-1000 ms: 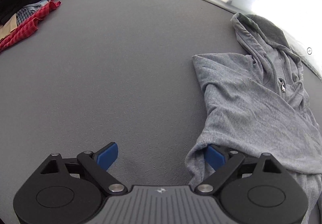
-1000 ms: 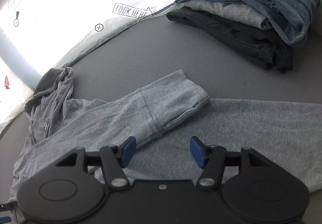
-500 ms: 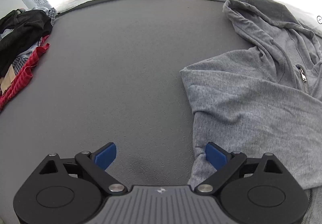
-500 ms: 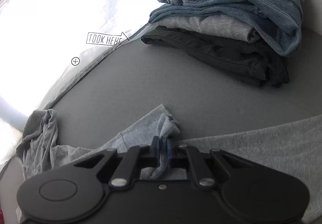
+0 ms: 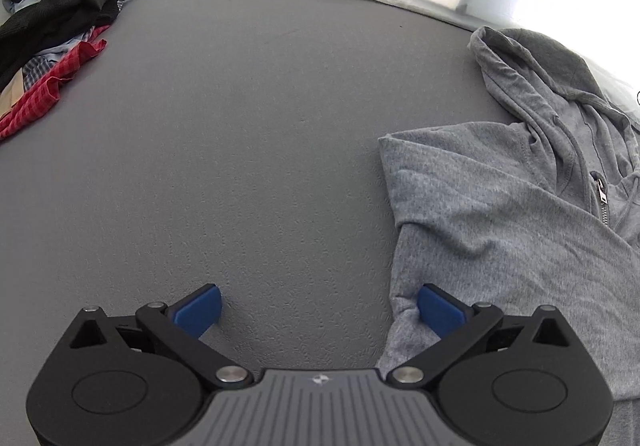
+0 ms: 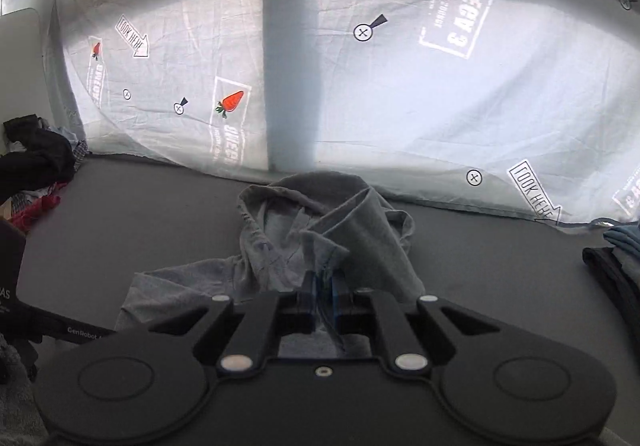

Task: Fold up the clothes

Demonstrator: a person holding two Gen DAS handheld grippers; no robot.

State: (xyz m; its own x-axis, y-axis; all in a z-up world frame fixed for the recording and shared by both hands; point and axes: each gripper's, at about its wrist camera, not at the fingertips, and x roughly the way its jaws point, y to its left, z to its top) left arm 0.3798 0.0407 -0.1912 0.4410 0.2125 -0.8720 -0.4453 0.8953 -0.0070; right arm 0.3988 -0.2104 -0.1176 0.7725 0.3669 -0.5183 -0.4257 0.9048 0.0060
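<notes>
A grey zip hoodie lies on the dark grey table, hood toward the far edge. My left gripper is open and low over the table at the hoodie's left edge; its right fingertip touches the cloth. My right gripper is shut on the hoodie's sleeve cuff and holds it lifted above the hoodie's body, in front of the hood.
A heap of unfolded clothes, black and red plaid, lies at the far left; it also shows in the right wrist view. A stack of folded clothes is at the right. A printed white sheet hangs behind the table.
My right gripper closed on the sleeve cuff, lifted it and swung it left over the hoodie. My left gripper stayed open by the hoodie's left edge, shifting only slightly.
</notes>
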